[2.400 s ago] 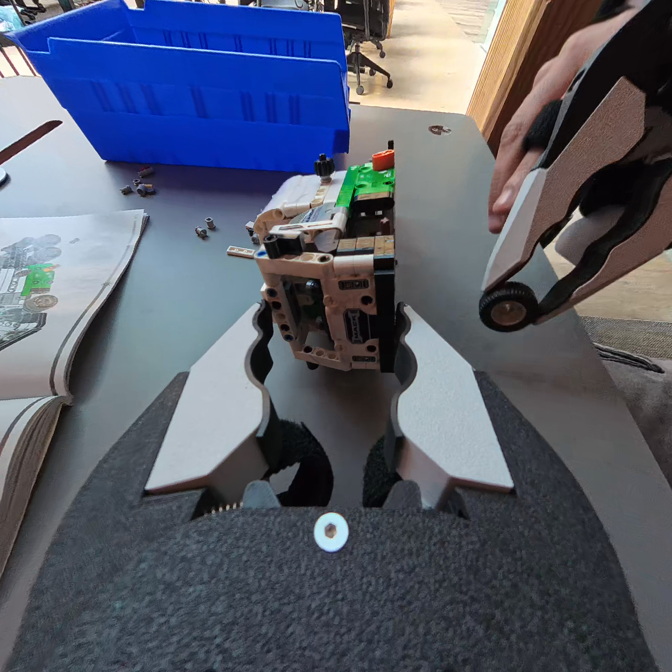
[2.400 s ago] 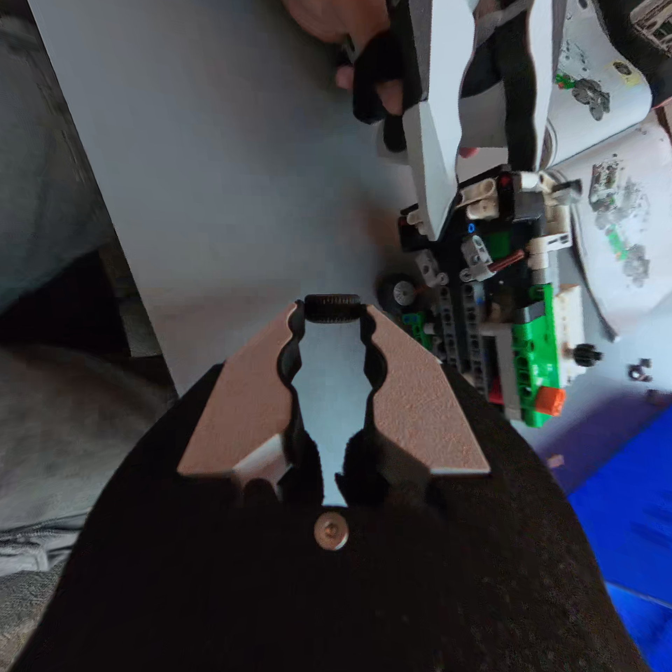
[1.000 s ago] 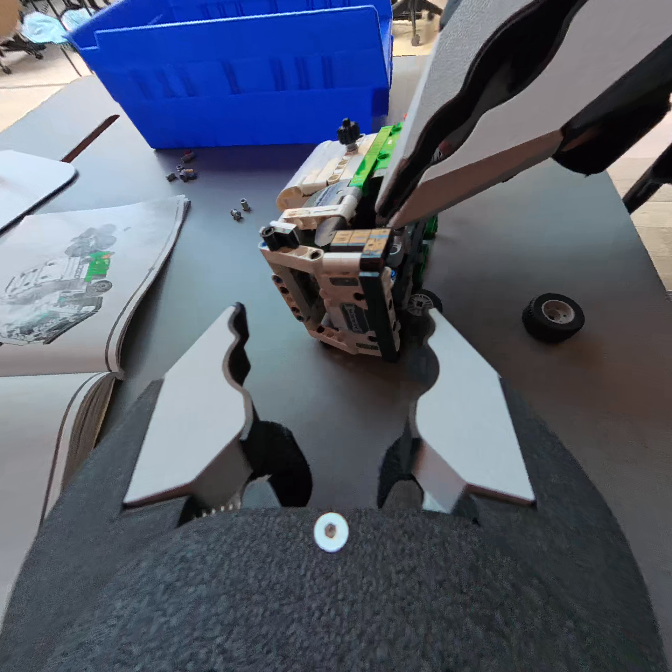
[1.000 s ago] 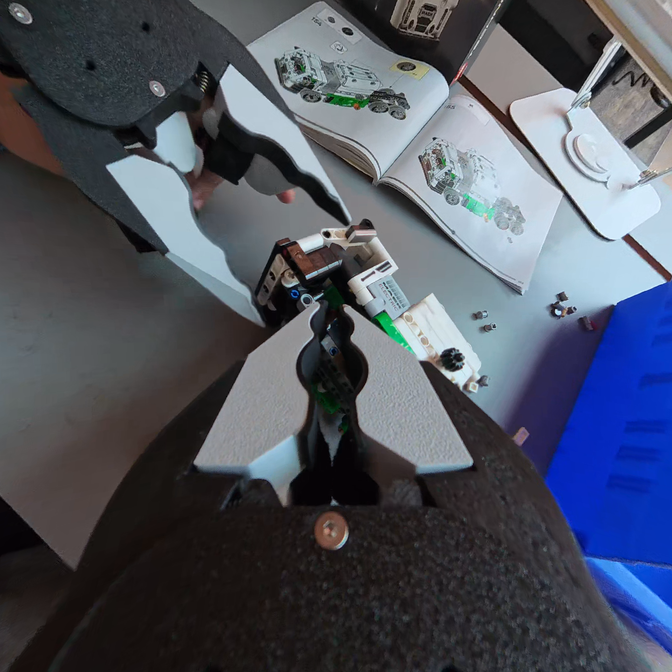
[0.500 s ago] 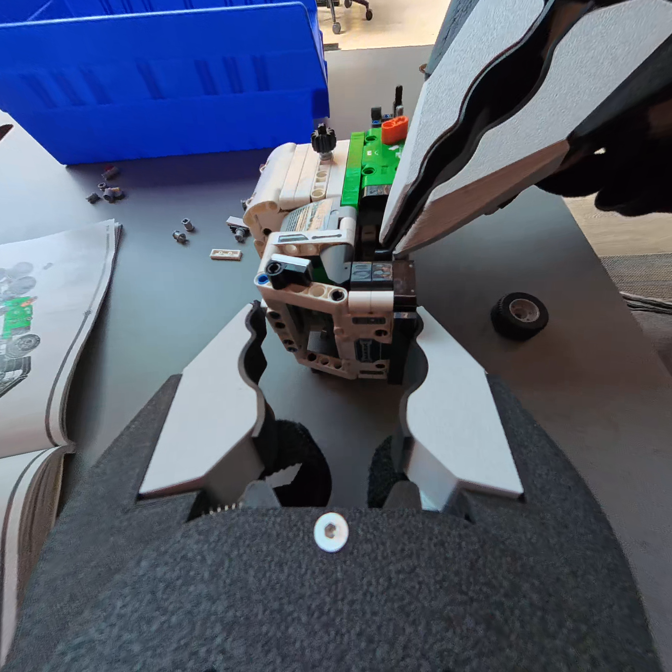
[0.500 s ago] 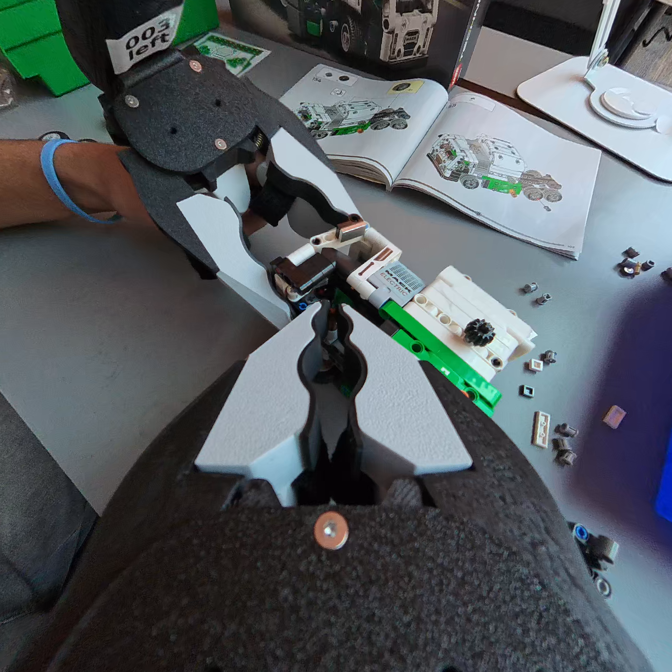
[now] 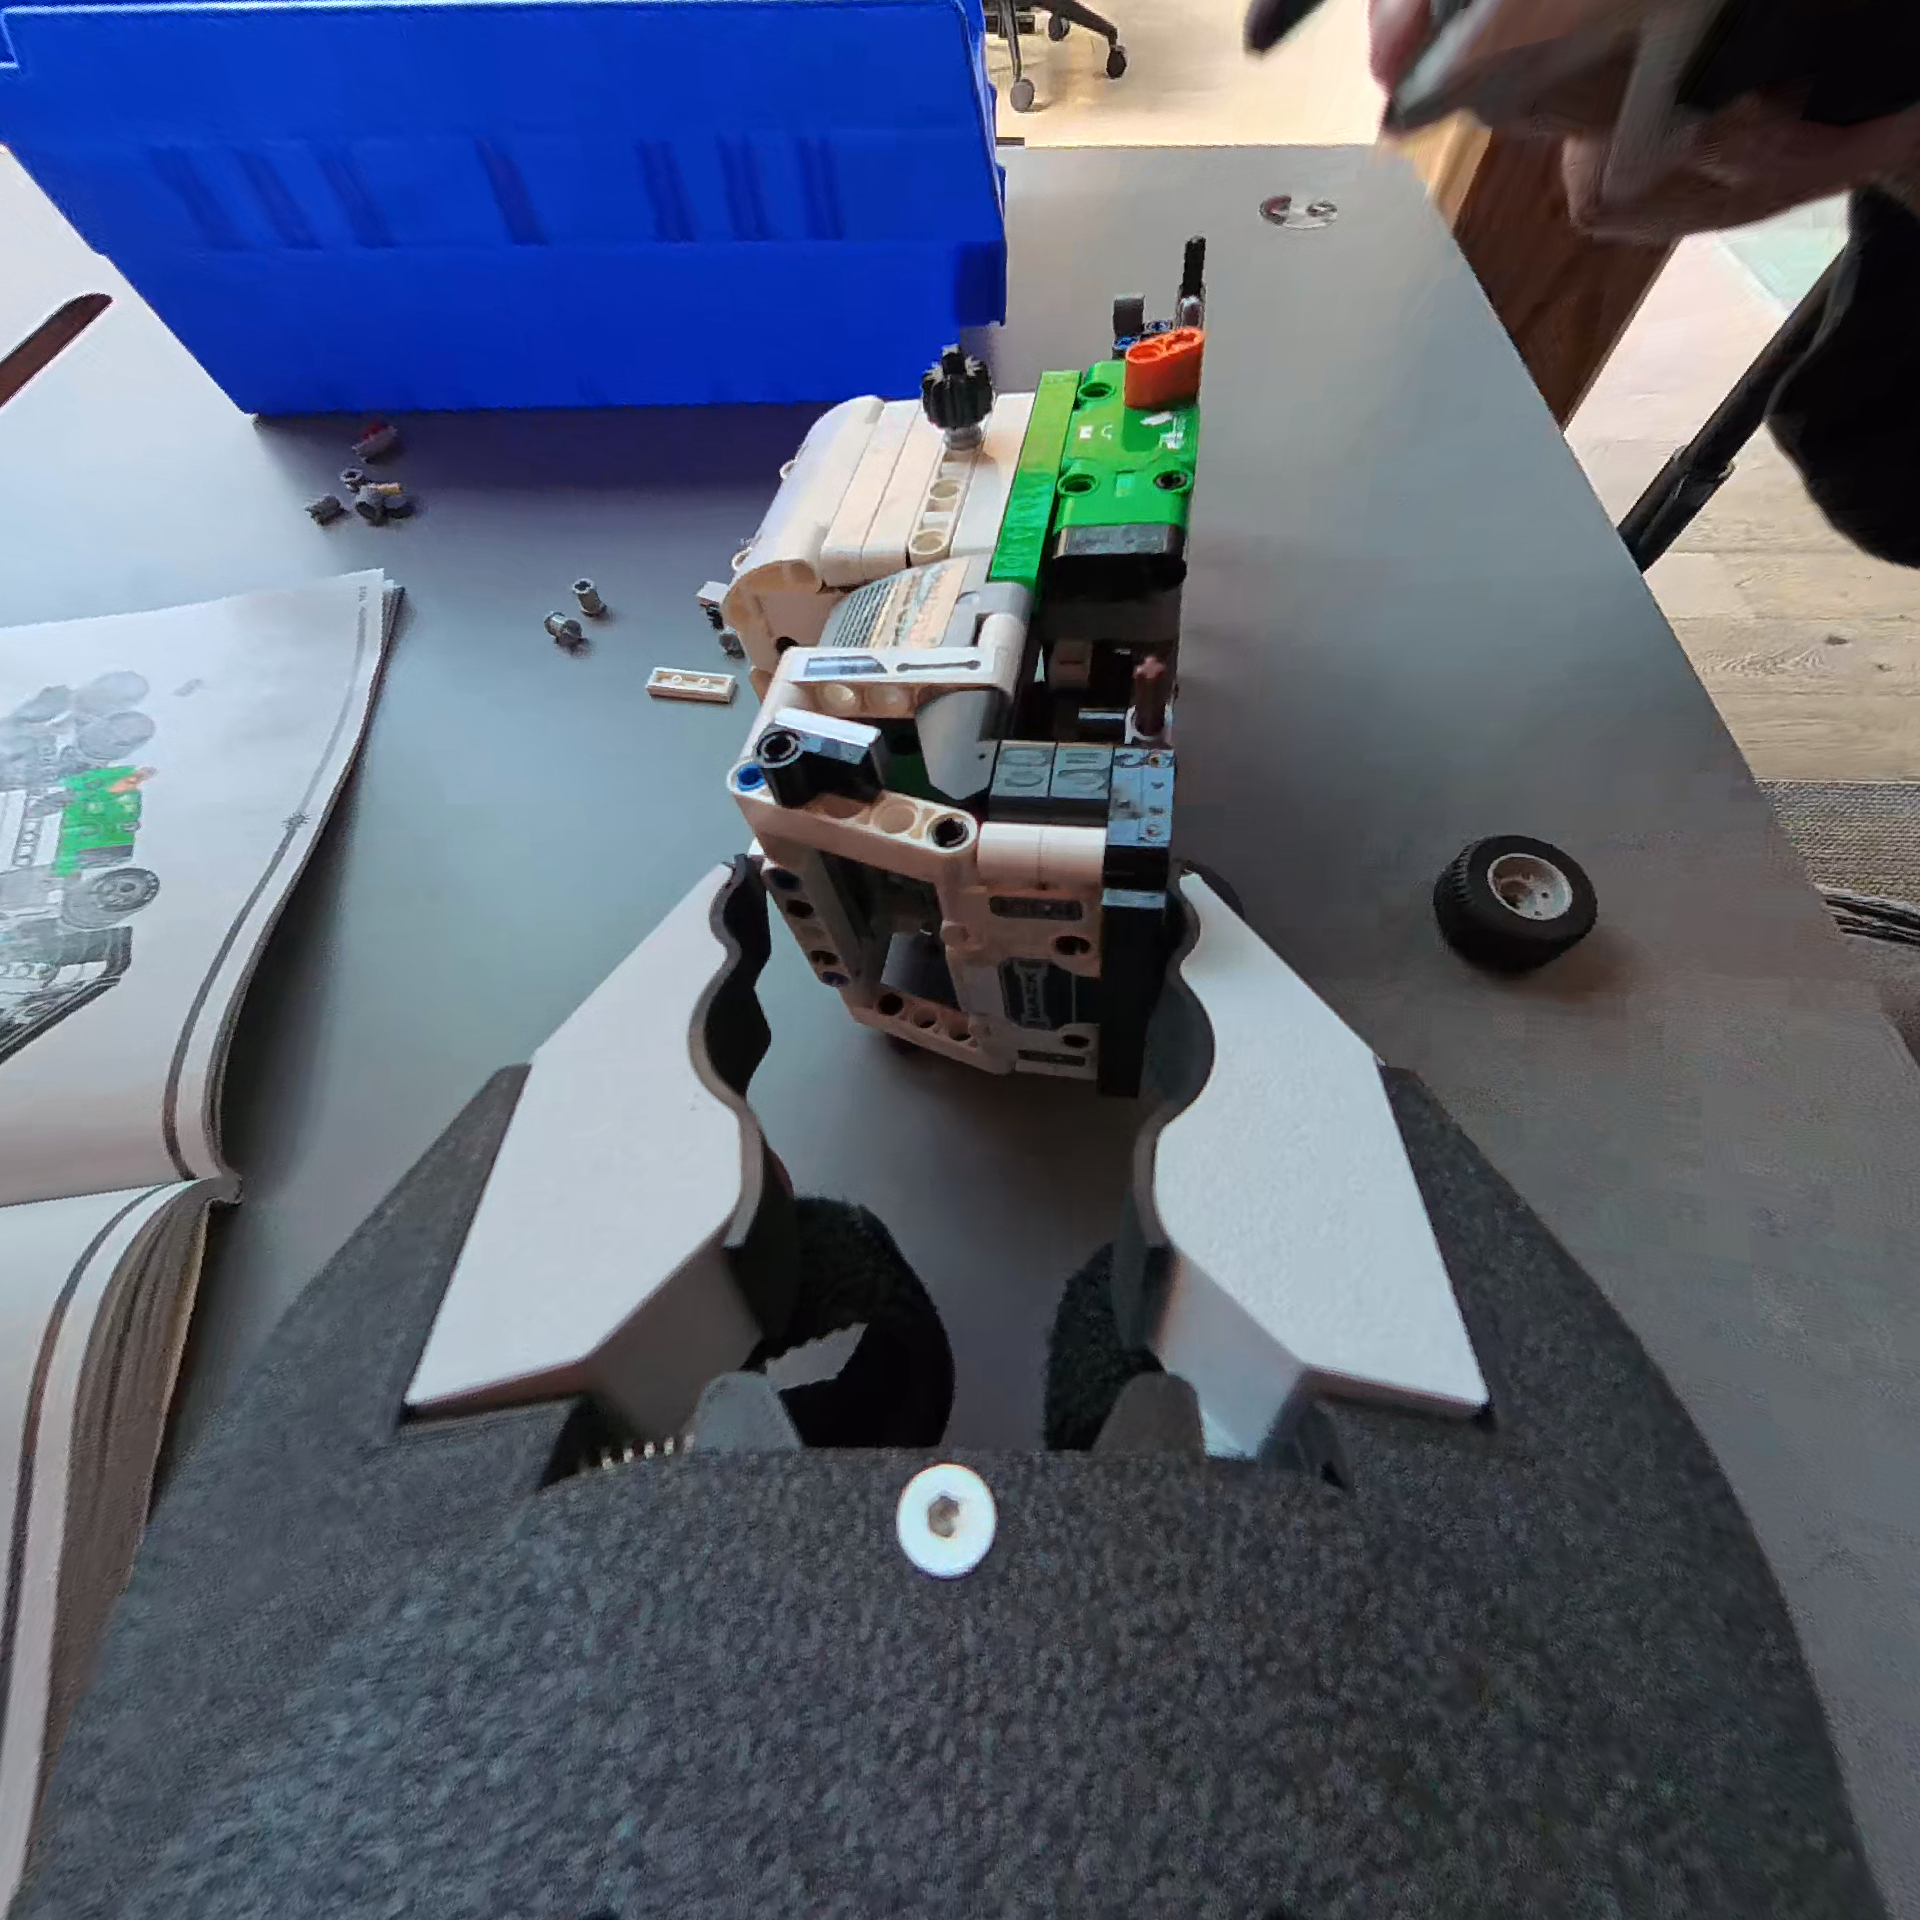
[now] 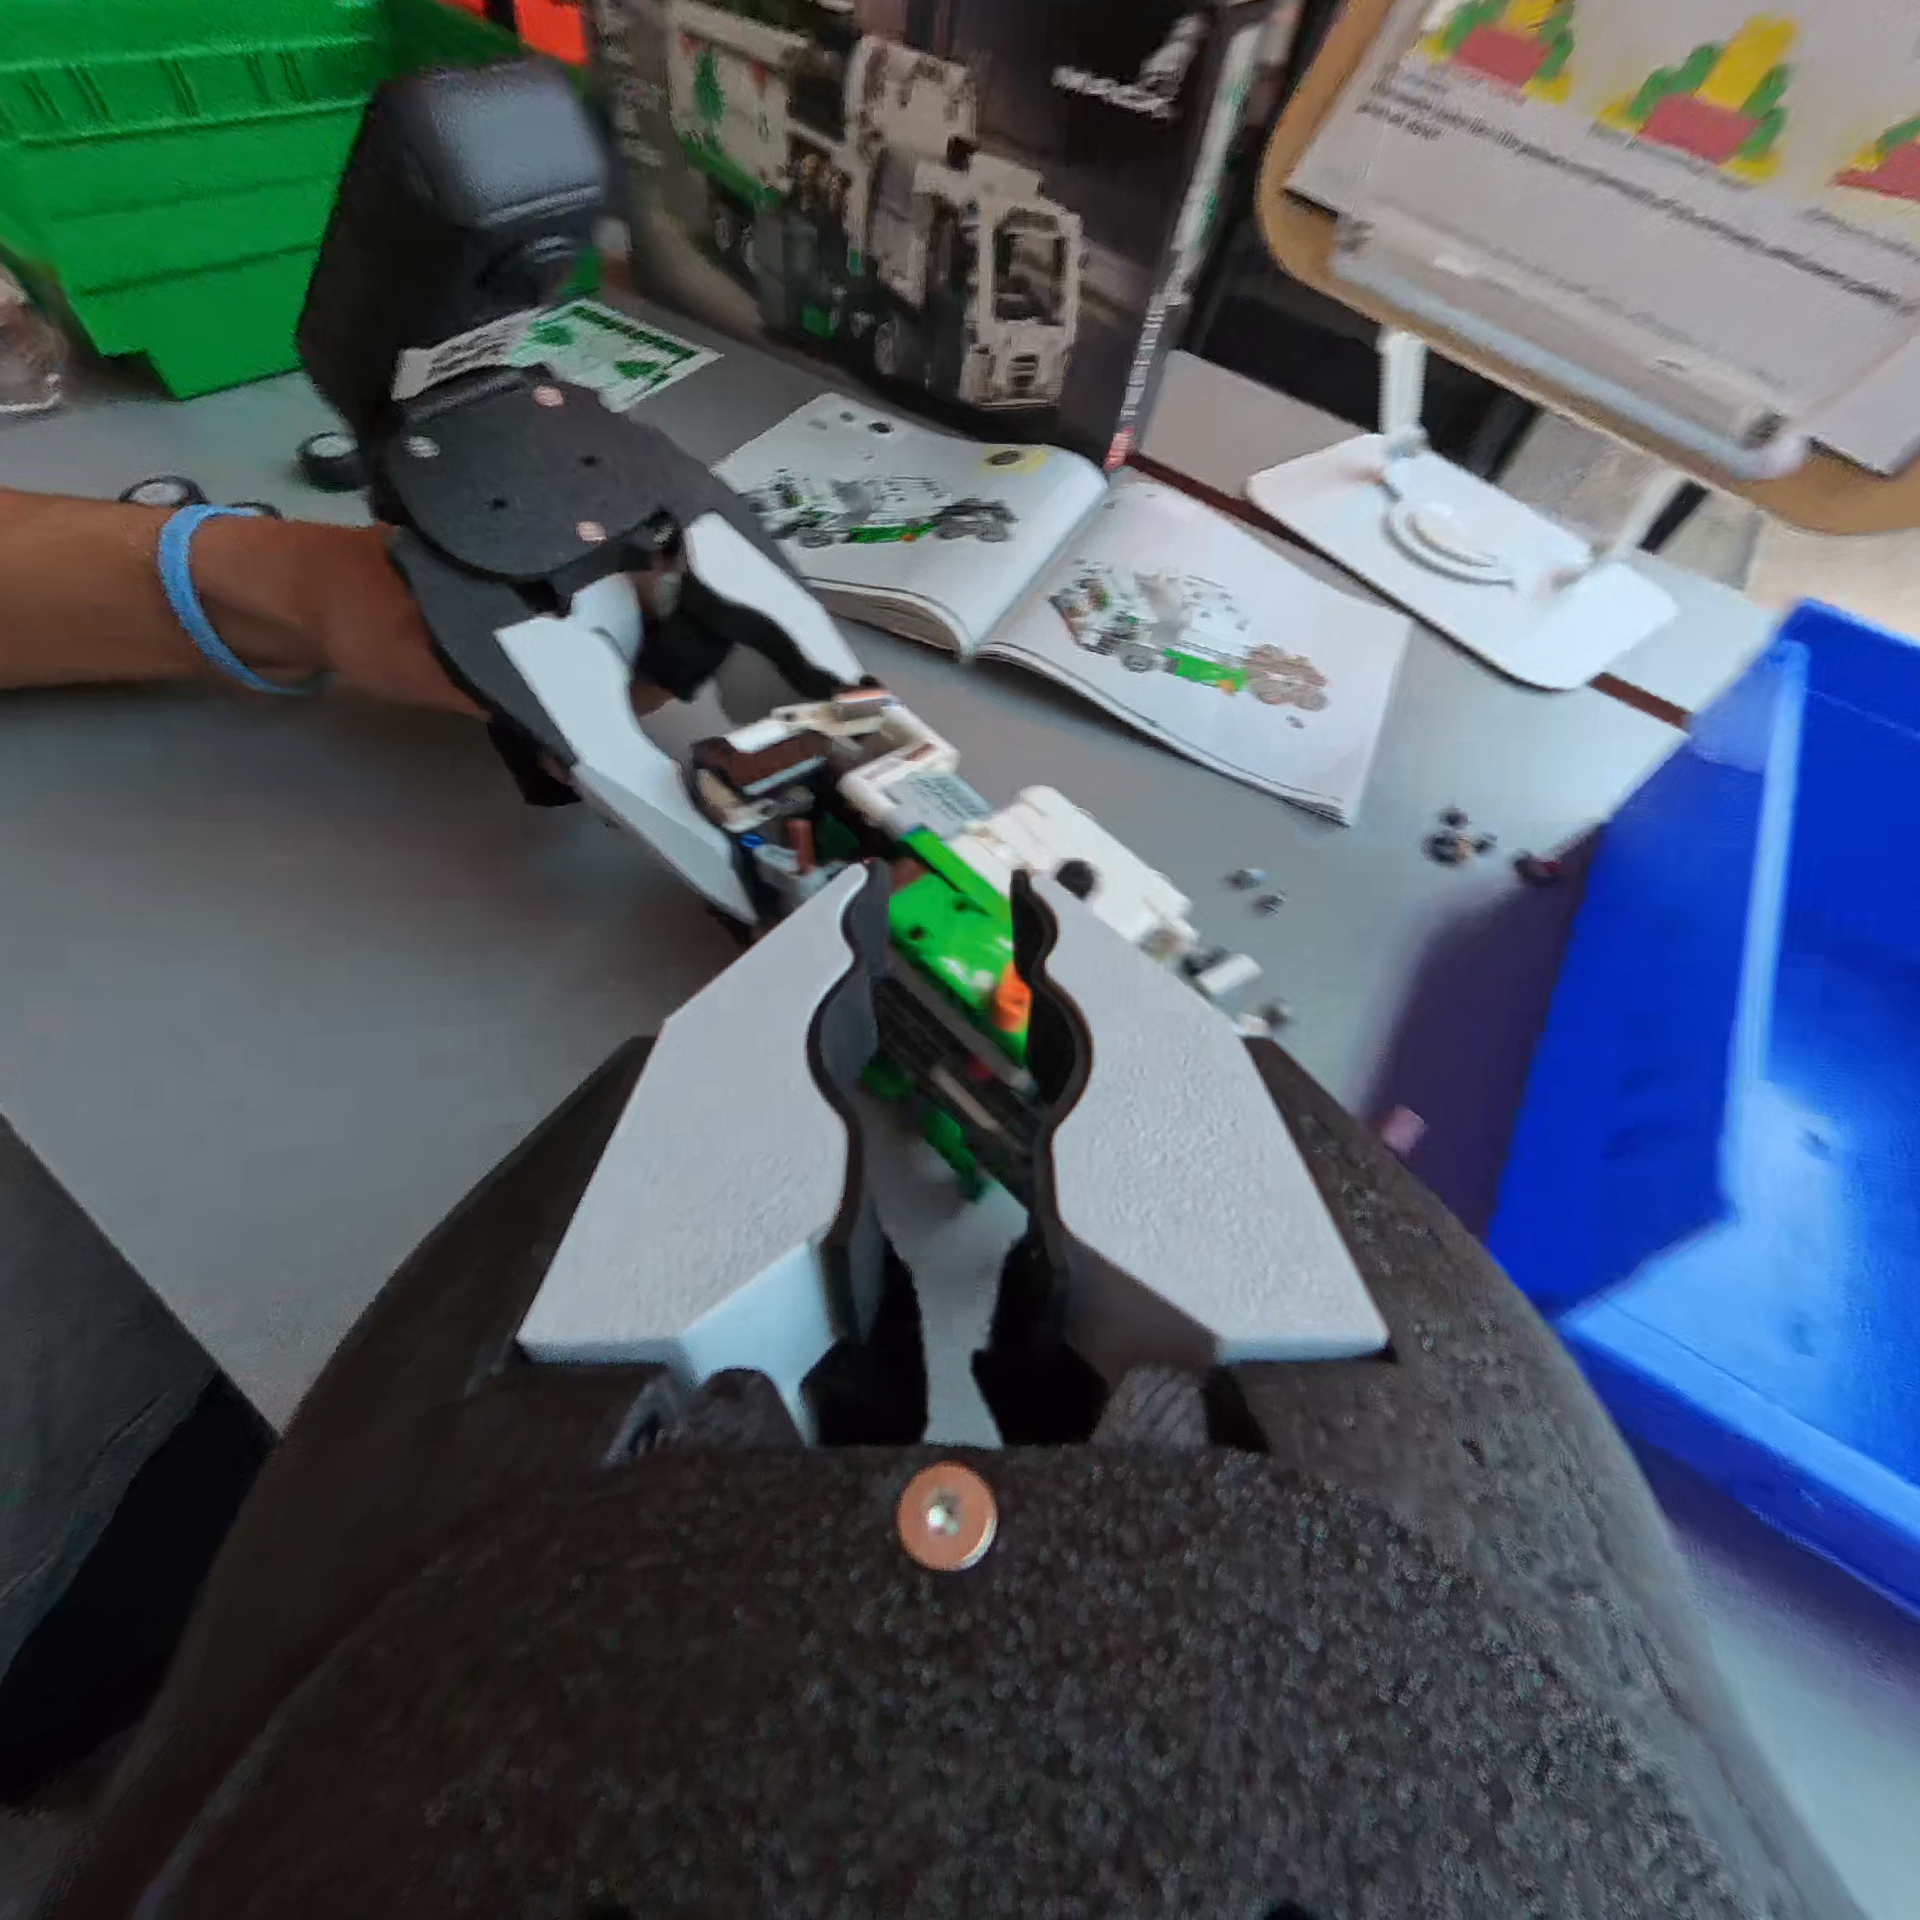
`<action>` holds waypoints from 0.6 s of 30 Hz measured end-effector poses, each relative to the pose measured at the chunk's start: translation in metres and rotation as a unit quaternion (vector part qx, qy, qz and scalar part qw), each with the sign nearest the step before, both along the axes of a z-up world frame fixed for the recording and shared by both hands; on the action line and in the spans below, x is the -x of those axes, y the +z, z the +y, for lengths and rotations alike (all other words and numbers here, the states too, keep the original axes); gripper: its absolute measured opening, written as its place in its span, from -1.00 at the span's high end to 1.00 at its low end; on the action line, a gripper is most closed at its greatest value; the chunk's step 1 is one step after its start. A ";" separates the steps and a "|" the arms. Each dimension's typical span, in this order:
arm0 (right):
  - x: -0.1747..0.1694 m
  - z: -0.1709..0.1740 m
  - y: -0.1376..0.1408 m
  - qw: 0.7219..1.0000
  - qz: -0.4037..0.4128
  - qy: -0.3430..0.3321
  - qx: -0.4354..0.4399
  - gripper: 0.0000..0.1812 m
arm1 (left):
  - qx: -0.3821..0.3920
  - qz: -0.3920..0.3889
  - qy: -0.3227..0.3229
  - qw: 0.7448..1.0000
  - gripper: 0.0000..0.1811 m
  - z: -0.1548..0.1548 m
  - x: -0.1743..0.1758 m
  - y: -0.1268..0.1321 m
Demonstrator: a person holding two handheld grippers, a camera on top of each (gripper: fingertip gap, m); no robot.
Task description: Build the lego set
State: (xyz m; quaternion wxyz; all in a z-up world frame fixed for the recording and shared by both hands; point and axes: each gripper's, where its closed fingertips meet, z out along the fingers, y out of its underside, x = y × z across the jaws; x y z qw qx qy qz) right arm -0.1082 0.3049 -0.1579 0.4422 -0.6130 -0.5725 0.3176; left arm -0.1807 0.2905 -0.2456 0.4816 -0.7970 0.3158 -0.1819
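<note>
Counter centre: half-built lego truck (image 7: 977, 790) lies on its side, cab end toward the left claw, green tail end toward the blue bin (image 7: 520, 197).
Left claw (image 7: 961, 914): spread, fingers bracketing the cab end; right finger looks to touch the black edge, left finger sits just beside the white frame. Bracing, not a firm pinch.
Right claw (image 8: 940, 914): partly spread, nothing held. It hangs above the green and orange tail of the truck; no contact visible.
Loose wheel (image 7: 1514, 902): on the counter, right of the truck, apart from both claws.
Likely step: wheel needs fitting to an axle; not yet done.
Risk 1: truck is only loosely bracketed, so a sideways push from the right claw could skid or roll it out of the brace.
Risk 2: wheel lies near the counter's right edge; a nudge could send it off.
Risk 3: small pins (image 7: 571, 618) and a tile (image 7: 691, 683) lie just left of the truck; shifting it could scatter them.
Hard to see: right wrist view is motion-blurred, so fingertip clearance is uncertain. Right claw in the left view is a cut-off smear at the top corner. Axle ends on the truck's underside are hidden. Manual (image 7: 156, 831) is cut by the frame.
</note>
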 end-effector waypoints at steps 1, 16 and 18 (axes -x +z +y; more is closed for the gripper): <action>-0.018 0.021 0.004 0.999 0.007 -0.033 0.008 0.71 | -0.001 0.002 0.000 1.000 0.20 0.000 0.000 0.000; -0.084 0.021 -0.039 0.987 0.054 -0.038 0.149 0.63 | -0.012 0.000 0.045 0.999 0.00 -0.009 0.005 0.008; -0.082 -0.018 -0.057 0.987 0.017 0.004 0.161 0.57 | -0.017 -0.012 0.060 0.998 0.02 -0.023 0.006 0.015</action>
